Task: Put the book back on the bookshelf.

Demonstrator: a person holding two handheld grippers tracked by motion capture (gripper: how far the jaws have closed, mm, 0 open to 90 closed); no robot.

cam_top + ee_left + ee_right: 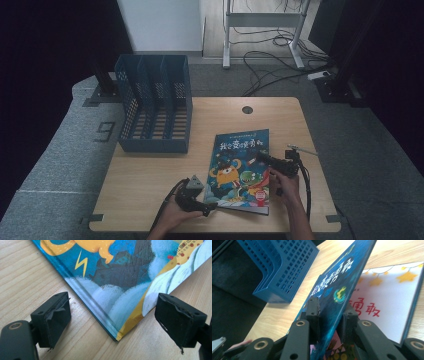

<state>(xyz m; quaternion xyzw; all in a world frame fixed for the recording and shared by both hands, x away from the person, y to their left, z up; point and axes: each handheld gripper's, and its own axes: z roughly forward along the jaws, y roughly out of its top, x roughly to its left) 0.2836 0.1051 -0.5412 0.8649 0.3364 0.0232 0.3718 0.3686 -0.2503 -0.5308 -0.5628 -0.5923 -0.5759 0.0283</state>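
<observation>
Your right gripper has its jaws clamped on the front cover of the picture book, lifted off the white first page; that page's red lettering is partly hidden behind the cover and jaw. The book lies on the wooden table, right of the blue file rack, whose far end is cut off in the right gripper view. Your left gripper has its jaws spread wide, straddling the book's near corner without touching it. From the high view, your right hand covers the book's right edge.
</observation>
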